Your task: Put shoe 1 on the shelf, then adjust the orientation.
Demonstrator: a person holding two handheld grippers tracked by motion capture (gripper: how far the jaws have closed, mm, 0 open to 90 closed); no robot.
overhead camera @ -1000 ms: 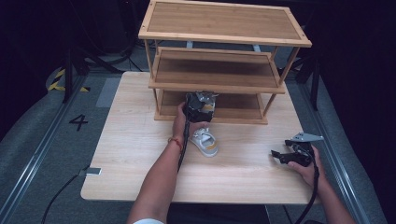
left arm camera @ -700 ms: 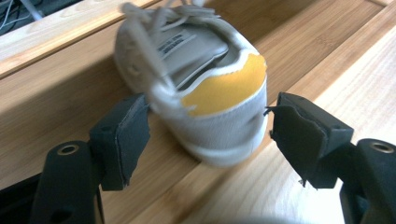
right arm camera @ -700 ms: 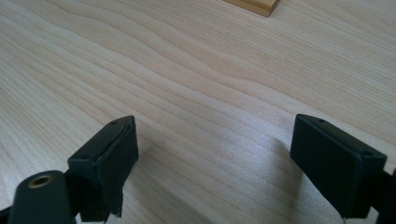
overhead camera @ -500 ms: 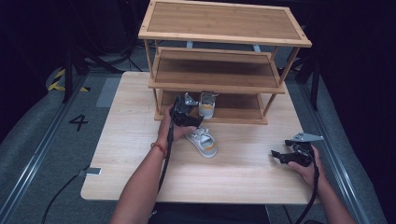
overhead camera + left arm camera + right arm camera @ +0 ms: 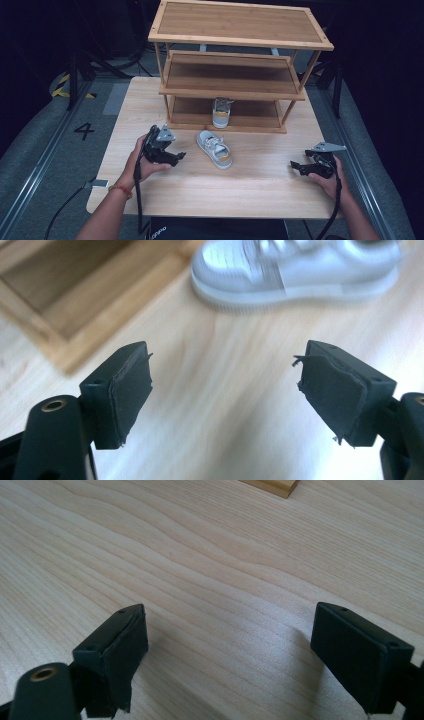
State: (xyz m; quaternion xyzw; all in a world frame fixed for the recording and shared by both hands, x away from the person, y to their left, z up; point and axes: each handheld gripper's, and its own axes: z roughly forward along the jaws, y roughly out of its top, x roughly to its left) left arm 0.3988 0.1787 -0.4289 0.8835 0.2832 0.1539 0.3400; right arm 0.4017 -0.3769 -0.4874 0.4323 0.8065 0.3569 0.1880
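Shoes first: one grey-and-white shoe (image 5: pixel 221 113) stands on the bottom shelf of the wooden rack (image 5: pixel 240 89), heel toward me, roughly at 12 o'clock from the table's (image 5: pixel 250 190) centre. I see its mate, the second shoe (image 5: pixel 215 149), lying on the table just in front of the rack, toe pointing toward 11 o'clock, sole down, apart from the rack's base rail.

Left hand-held gripper (image 5: pixel 176 156): I read it at about 9 o'clock from the second shoe, near it but not touching. Jaws stand wide apart and have just been opening; nothing sits between them. In the left gripper view the left hand-held gripper (image 5: pixel 222 385) shows both black pads with bare wood between, and the second shoe (image 5: pixel 295 270) lies beyond the tips at 12 to 1 o'clock, blurred. A corner of the rack (image 5: pixel 65 310) shows at 10 o'clock in that view. The person's left hand (image 5: pixel 145 162) wraps the gripper body.

Right hand-held gripper (image 5: pixel 298 167): I log it at about 3 o'clock from the second shoe, well apart from it, low over the table near the right edge. Jaws spread wide, empty. In the right gripper view the right hand-held gripper (image 5: pixel 227 645) has plain table grain between the pads, and a corner of the rack (image 5: pixel 270 486) sits at 12 o'clock. The person's right hand (image 5: pixel 332 180) holds it, cable trailing toward 6 o'clock.
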